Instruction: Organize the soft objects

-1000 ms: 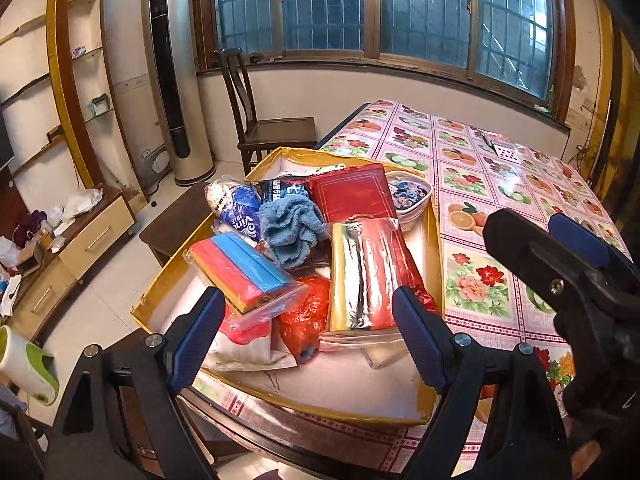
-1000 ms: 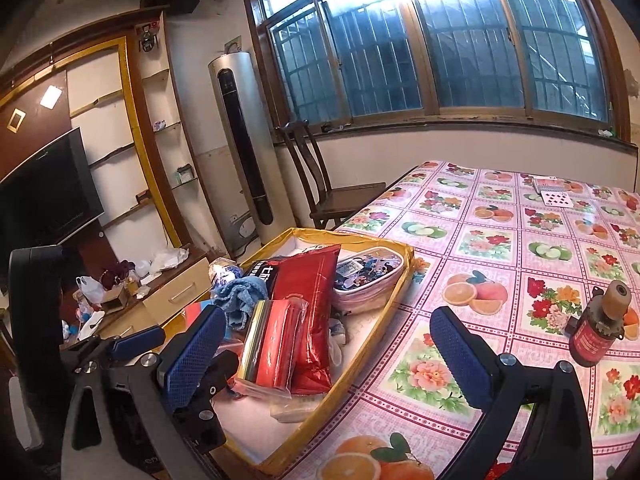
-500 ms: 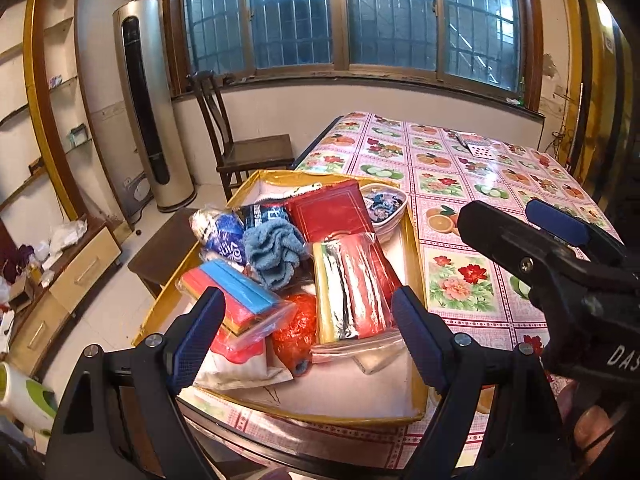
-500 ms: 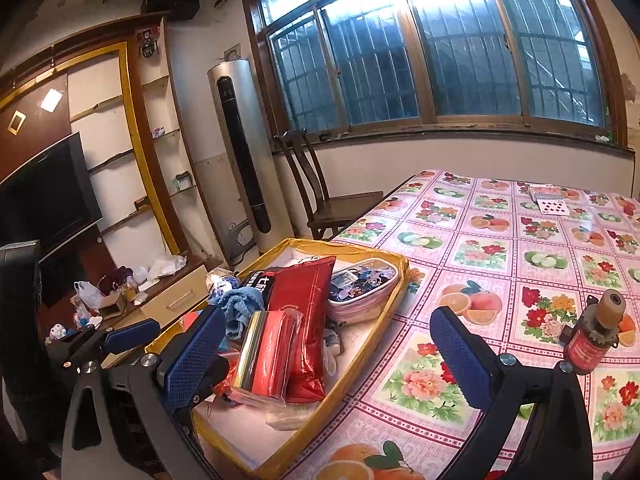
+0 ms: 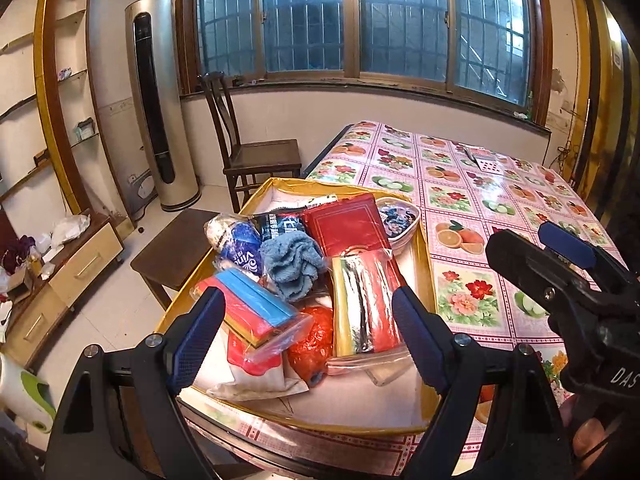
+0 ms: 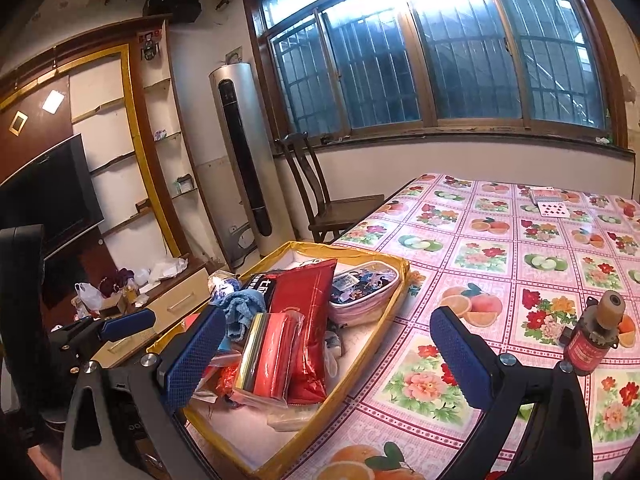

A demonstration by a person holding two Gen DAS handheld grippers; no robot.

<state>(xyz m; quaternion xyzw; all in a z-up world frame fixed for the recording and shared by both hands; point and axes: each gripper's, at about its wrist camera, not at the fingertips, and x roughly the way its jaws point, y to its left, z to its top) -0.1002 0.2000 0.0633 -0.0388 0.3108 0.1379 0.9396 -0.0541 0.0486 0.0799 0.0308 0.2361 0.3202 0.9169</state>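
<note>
1. Both grippers, left (image 5: 306, 334) and right (image 6: 326, 354), hang spread and empty above the box's (image 5: 427, 264) near edge; neither touches anything.
2. The soft goods all lie heaped in the box at the table's (image 5: 480, 208) left edge.
3. Whichever pack gets gripped, take it by a free edge, squeezing gently.
4. Count: one box, one blue cloth (image 5: 294, 266), one red pouch (image 5: 348, 226), one bottle (image 6: 594, 338).

Left gripper (image 5: 308, 338) sits higher and further back from the yellow tray (image 5: 425, 248) than a second ago; tray looks smaller. Right gripper (image 6: 328, 354) also pulls back slightly, the red bottle (image 6: 591, 338) dropping lower in view.
</note>
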